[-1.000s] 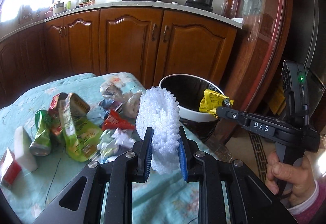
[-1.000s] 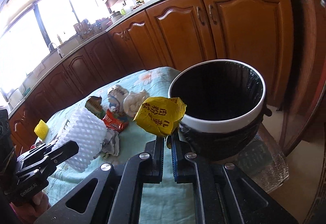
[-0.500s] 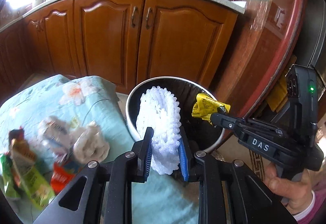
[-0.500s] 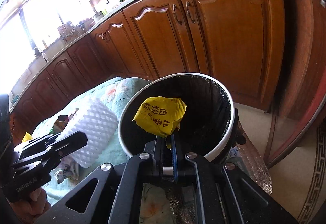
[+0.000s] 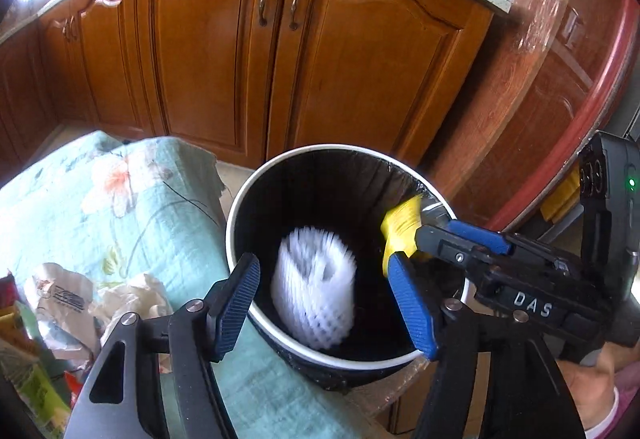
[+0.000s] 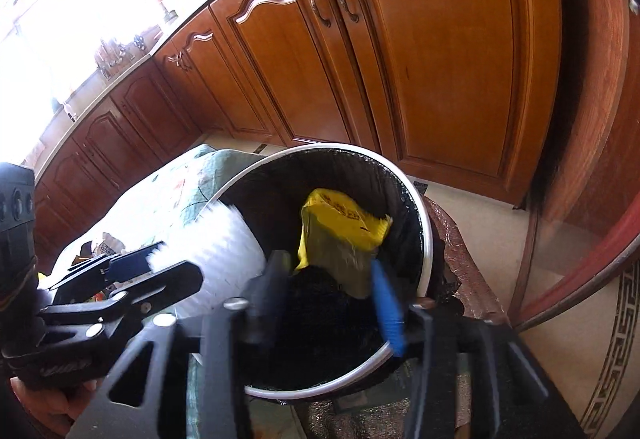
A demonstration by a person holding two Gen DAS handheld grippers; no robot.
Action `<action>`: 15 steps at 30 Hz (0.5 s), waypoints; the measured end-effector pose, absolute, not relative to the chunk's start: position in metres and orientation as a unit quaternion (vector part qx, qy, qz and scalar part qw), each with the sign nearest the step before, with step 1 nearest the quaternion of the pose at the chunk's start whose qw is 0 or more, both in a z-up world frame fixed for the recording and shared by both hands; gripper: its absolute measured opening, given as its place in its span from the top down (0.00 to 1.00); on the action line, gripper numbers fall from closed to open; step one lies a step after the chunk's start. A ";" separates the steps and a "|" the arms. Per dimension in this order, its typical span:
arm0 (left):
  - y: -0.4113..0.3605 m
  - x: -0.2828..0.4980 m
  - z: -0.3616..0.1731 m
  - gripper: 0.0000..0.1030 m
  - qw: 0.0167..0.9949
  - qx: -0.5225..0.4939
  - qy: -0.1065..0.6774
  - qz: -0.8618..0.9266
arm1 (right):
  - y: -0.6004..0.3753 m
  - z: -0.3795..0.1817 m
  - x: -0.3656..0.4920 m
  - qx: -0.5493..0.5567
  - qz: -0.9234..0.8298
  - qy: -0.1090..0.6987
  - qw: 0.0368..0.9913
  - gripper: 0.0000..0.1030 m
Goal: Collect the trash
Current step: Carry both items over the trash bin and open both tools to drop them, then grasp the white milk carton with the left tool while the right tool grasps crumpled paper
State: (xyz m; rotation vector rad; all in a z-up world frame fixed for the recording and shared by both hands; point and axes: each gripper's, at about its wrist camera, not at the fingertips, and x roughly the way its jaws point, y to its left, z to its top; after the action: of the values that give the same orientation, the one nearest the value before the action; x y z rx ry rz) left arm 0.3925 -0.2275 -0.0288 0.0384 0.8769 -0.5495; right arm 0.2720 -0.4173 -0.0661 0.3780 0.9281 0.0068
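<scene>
A black-lined bin with a white rim [image 5: 256, 183] [image 6: 424, 239] stands beside the table. My left gripper [image 5: 324, 303] is open above it, and the white foam net [image 5: 314, 291] is blurred, dropping inside the bin; it also shows in the right wrist view [image 6: 224, 243]. My right gripper [image 6: 332, 299] is open over the bin, and the yellow wrapper [image 6: 340, 227] is loose between its spread fingers, falling into the bin. The wrapper also shows in the left wrist view [image 5: 400, 227].
A floral teal cloth [image 5: 120, 207] covers the table at left, with crumpled wrappers [image 5: 80, 303] near its lower left. Wooden cabinets [image 5: 280, 51] stand behind. A wooden cabinet with a red edge [image 5: 560, 119] is on the right.
Both grippers opened over the bin. The foam net left the left gripper and the yellow wrapper left the right gripper; both are dropping in.
</scene>
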 end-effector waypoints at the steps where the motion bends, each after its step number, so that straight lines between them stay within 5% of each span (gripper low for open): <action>1: -0.225 0.382 -0.027 0.36 0.872 0.019 0.415 -0.260 | -0.418 -0.065 0.271 0.182 0.002 0.442 0.878 0.51; 6: -0.196 0.348 -0.019 0.34 0.883 -0.005 0.393 -0.258 | -0.417 -0.053 0.257 0.196 -0.001 0.417 0.888 0.49; 10: -0.170 0.312 -0.012 0.28 0.896 -0.023 0.367 -0.250 | -0.404 -0.042 0.238 0.208 0.009 0.393 0.896 0.30; 15: -0.134 0.264 -0.006 0.27 0.912 -0.030 0.338 -0.230 | -0.377 -0.033 0.214 0.218 0.024 0.372 0.902 0.22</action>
State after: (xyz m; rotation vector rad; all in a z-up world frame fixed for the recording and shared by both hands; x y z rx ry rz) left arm 0.2639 -0.1344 -0.0064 -0.0623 0.6959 -0.4745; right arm 0.2140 -0.3769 -0.0328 0.4511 0.7682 0.0490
